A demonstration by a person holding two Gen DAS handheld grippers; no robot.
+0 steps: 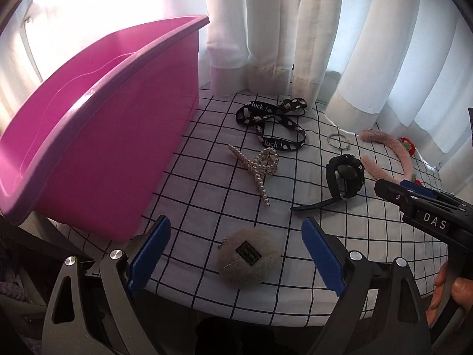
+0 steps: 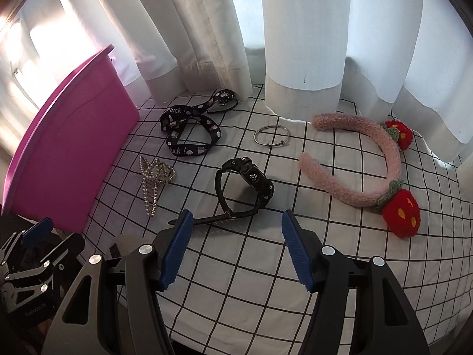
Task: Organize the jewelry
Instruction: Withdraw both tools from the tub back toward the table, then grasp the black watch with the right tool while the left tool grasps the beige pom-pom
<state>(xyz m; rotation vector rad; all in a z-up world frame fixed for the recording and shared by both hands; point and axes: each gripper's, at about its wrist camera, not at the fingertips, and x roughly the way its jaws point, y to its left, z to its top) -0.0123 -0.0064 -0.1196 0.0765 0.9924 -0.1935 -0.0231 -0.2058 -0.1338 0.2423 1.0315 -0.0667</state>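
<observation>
The jewelry lay spread on the checked cloth of the table [image 2: 266, 266], none of it yet in the pink bin [image 1: 118, 153] that stood at the left edge, so I judged the sorting had barely begun. Nearest my left claw [image 1: 236, 254] sat the fluffy beige pom-pom charm [image 1: 248, 256], right between the blue pads, which were spread wide and not touching it. Beyond it lay the pearl hair clip [image 1: 260, 168] just beside the bin's wall, then the black "luck!" lanyard [image 1: 272, 127] near the white curtains [image 1: 266, 29]. My right claw [image 2: 236, 254] was released too, its jaws parted over bare cloth, with the black watch [image 2: 248, 186] just ahead, its strap end reaching toward the left pad. Further out were the silver bangle [image 2: 272, 137] and the pink fuzzy headband [image 2: 369, 177] with its red strawberry puffs, well apart from the bin. The step in hand seemed to be the approach for a first pick. Next, I reckoned, the left claw needed to settle lower around the pom-pom and close gently, since it would squash easily, then lift it over the bin's rim; the right would have to reach forward to take the watch by its case or strap.
</observation>
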